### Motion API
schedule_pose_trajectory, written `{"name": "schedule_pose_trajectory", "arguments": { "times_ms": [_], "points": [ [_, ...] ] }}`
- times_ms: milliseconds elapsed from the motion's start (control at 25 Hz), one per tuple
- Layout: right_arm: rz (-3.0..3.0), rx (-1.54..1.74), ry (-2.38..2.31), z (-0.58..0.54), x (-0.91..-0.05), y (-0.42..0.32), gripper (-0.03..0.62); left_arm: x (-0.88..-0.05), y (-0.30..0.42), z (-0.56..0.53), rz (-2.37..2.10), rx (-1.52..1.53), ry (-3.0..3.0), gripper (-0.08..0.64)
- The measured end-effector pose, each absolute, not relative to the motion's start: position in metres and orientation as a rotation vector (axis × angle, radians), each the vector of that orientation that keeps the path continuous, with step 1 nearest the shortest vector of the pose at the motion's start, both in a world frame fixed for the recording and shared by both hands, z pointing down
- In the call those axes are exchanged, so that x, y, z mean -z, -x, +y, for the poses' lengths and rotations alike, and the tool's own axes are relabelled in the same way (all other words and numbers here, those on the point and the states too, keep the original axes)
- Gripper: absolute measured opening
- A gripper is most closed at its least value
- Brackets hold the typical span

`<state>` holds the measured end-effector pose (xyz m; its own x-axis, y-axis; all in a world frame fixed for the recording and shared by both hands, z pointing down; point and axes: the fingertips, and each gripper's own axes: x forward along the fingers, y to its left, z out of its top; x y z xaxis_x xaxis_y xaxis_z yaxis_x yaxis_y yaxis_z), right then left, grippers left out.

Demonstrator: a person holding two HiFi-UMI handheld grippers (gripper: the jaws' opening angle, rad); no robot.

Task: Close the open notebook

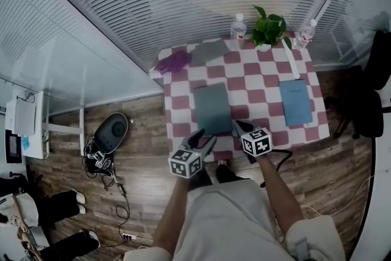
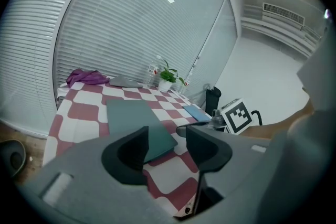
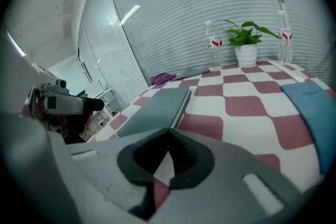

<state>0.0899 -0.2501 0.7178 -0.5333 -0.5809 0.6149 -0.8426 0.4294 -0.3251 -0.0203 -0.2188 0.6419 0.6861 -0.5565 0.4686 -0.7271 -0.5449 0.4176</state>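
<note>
A person is standing at the near edge of a table (image 1: 256, 79) that is wearing a red and white checked cloth, holding a gripper in each hand. At the far left, on the wooden floor, a round black object (image 1: 112, 132) is lying beside a tangle of cables (image 1: 98, 162). On the table's far left corner a purple cloth (image 1: 174, 62) is lying crumpled, with a flat grey item (image 1: 209, 50) just to its right. The left gripper (image 1: 203, 140) is sitting at the near edge of the table with its jaws standing wide apart and nothing between them; its tips are pointing at the near left corner of the green notebook (image 1: 212, 108), and whether they are touching it cannot be told. The green notebook is lying flat in the middle of the table's near half, with its cover down and the page edges showing along its right side. The right gripper (image 1: 241, 128) is sitting just beside the notebook's near right corner, its jaws pressed together at the tips and gripping nothing. Along the far edge a water bottle (image 1: 238, 27), a potted plant (image 1: 267, 27) and a second bottle (image 1: 307, 33) are standing upright. A blue notebook (image 1: 295, 102) is lying closed near the right edge, well apart from the green one. A black chair (image 1: 366, 101) is standing to the right of the table.
</note>
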Motion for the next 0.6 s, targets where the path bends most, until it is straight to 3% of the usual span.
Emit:
{"name": "schedule_pose_trajectory", "arguments": {
  "times_ms": [600],
  "points": [
    [-2.215,-0.767,-1.079,-0.239,-0.737,-0.063,0.0,-0.639,0.051,-0.206,-1.048,-0.409,-2.305,0.229]
  ]
}}
